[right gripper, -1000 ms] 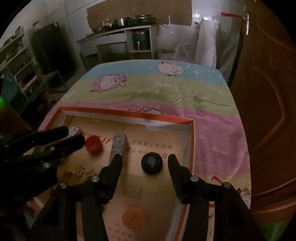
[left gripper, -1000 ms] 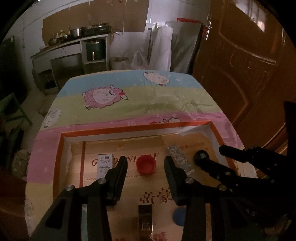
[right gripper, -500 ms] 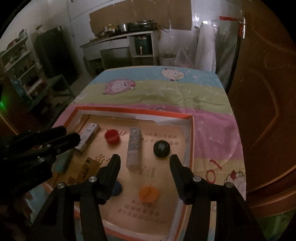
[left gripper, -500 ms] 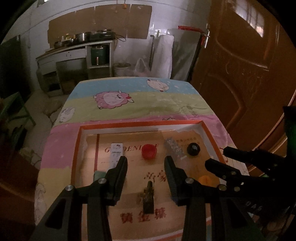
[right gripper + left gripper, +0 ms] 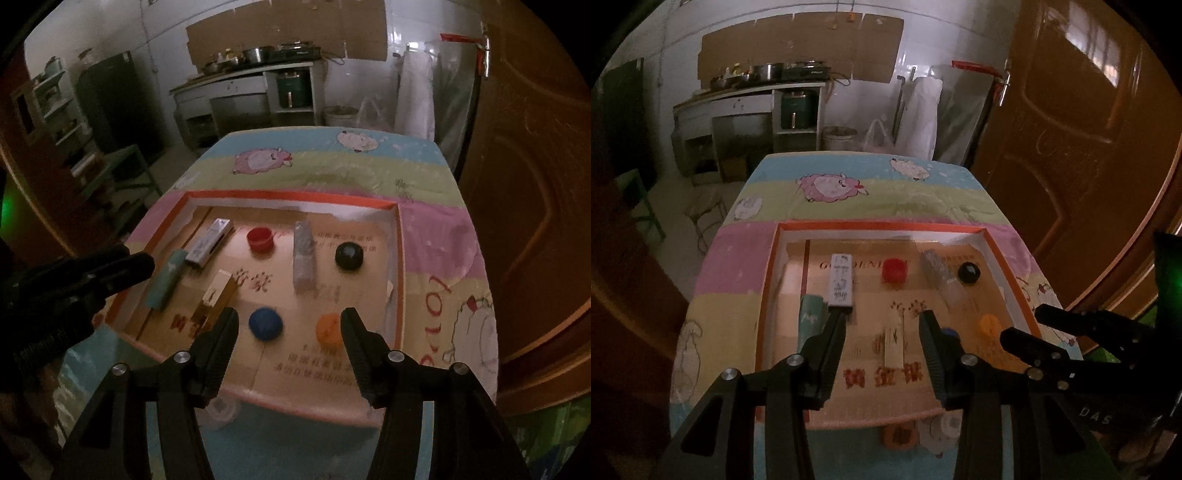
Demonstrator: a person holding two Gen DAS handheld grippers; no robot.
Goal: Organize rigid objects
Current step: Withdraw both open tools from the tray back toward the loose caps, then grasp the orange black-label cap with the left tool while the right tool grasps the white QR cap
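An orange-rimmed shallow tray (image 5: 879, 224) (image 5: 288, 195) holds a white box (image 5: 840, 280), a teal box (image 5: 812, 325), a gold-and-white box (image 5: 894, 338), a grey glittery bar (image 5: 936, 266), and red (image 5: 895, 270), black (image 5: 969, 272), orange (image 5: 990, 324) and blue (image 5: 265, 324) caps. My left gripper (image 5: 882, 321) hangs open above the tray's near half, empty. My right gripper (image 5: 290, 315) hovers over the near right part, between the blue cap and the orange cap (image 5: 328, 328). Its jaws are opening with nothing between them.
The tray lies on a table with a sheep-print cloth (image 5: 849, 199). A small orange item (image 5: 899, 435) sits on the cloth in front of the tray. A brown door (image 5: 1071, 147) stands close on the right, and a kitchen counter (image 5: 750, 96) at the back.
Both grippers have drawn back and up from the tray, so its whole floor now shows. The right jaws stand wider than before.
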